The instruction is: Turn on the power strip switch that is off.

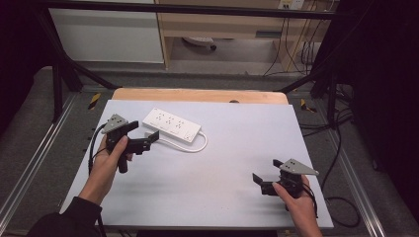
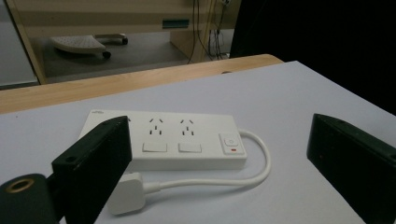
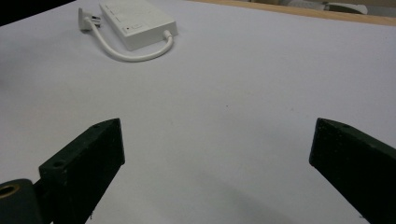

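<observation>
A white power strip (image 1: 171, 125) lies flat on the pale table top (image 1: 222, 173) at the far left. Its short white cable (image 1: 197, 146) loops round to a white plug (image 2: 128, 193) lying just in front of the strip. My left gripper (image 1: 145, 132) is open, right beside the plug, with its jaws wide apart on either side of the strip (image 2: 187, 140) and nothing between them. My right gripper (image 1: 267, 170) is open over bare table at the near right, far from the strip (image 3: 137, 21), its cable (image 3: 135, 53) and the plug (image 3: 84, 16).
A wooden table edge (image 1: 197, 95) runs along the far side of the sheet. Beyond it stand a wooden cabinet (image 1: 222, 24) and a white panel (image 1: 108, 34). Black frame bars (image 1: 59, 74) flank the table, and cables (image 1: 341, 197) lie on the floor at the right.
</observation>
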Demonstrator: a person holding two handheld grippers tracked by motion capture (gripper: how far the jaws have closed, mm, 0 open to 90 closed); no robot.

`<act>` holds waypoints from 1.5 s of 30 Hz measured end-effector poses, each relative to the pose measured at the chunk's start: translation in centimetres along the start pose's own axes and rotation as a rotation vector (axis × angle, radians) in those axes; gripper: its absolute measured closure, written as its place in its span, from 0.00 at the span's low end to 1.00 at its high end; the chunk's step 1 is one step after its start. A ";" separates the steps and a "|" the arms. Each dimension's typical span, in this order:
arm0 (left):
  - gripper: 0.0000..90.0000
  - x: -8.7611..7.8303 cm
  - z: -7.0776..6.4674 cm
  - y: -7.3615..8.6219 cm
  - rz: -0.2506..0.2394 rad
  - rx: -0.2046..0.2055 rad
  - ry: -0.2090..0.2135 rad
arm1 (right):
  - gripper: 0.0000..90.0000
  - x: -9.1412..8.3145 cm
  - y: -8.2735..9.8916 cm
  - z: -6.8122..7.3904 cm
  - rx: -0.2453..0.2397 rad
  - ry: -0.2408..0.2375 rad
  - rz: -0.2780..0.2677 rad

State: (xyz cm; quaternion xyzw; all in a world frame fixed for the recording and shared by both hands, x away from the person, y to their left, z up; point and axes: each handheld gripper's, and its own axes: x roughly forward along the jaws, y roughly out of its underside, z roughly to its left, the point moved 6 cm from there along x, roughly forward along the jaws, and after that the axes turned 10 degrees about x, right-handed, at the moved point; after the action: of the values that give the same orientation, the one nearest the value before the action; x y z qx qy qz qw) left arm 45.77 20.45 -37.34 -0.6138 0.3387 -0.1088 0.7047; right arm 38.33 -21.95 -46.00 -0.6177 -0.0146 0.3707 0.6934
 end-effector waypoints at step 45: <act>0.07 -8.0 0.0 2.8 -0.053 -0.040 -0.057 | 0.04 -0.1 -0.2 -0.3 0.019 -0.002 -0.008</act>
State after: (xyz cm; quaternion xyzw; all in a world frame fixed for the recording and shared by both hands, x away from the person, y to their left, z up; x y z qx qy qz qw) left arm 39.04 25.65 -37.18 -0.6394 0.3040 -0.1032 0.6986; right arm 38.45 -22.24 -45.88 -0.6109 -0.0140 0.3686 0.7006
